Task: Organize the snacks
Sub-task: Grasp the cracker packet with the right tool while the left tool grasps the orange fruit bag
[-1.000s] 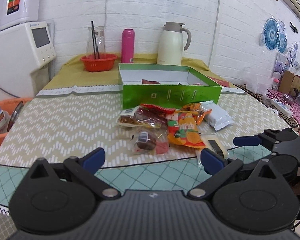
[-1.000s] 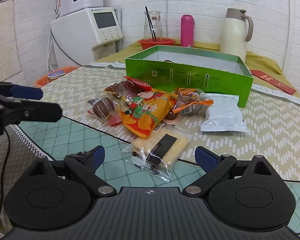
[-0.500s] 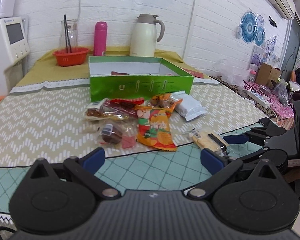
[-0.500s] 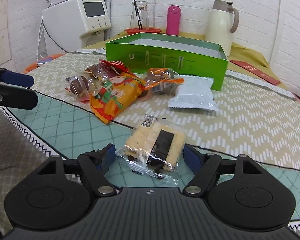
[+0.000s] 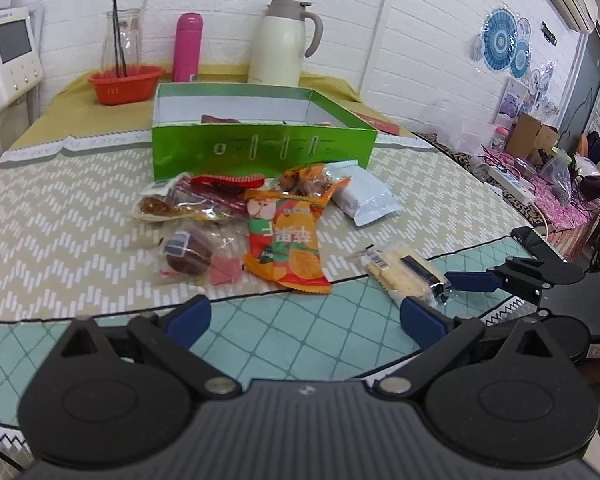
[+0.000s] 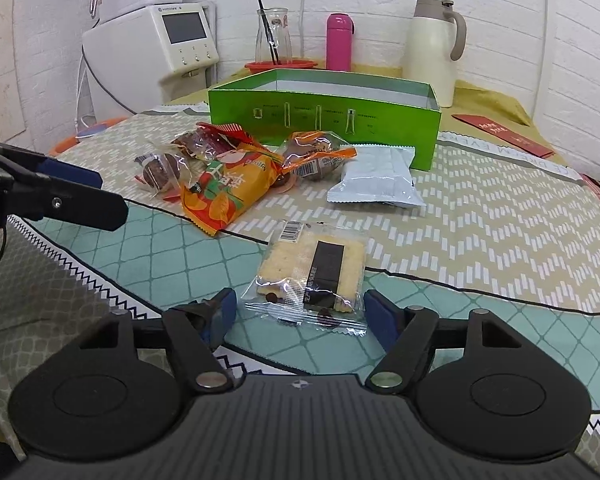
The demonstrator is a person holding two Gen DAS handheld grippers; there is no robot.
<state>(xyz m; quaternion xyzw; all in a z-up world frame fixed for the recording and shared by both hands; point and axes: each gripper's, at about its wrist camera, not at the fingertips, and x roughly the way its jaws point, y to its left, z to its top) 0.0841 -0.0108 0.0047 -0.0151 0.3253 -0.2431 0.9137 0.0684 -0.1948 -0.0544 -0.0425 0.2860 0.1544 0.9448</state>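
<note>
A cracker pack in clear wrap (image 6: 316,268) (image 5: 404,272) lies on the teal front part of the tablecloth. My right gripper (image 6: 300,314) is open, with one fingertip on each side of the pack's near end, close to the wrapper edges. Behind it sits a snack pile: an orange chip bag (image 6: 224,184) (image 5: 286,248), a white pouch (image 6: 376,180) (image 5: 364,196) and several small clear-wrapped sweets. Beyond the pile is the open green box (image 6: 324,120) (image 5: 260,148). My left gripper (image 5: 304,320) (image 6: 80,190) hovers open over the front of the table, holding nothing.
At the back stand a cream thermos jug (image 5: 284,40), a pink flask (image 5: 188,46) and a red bowl with a glass jar (image 5: 126,84). A white appliance (image 6: 172,48) is at the back left. The table edge (image 5: 540,220) runs along the right, with clutter beyond.
My right gripper has come forward to the cracker pack and its fingers have narrowed around it. My left gripper has swung right and edged closer to the pile, staying open.
</note>
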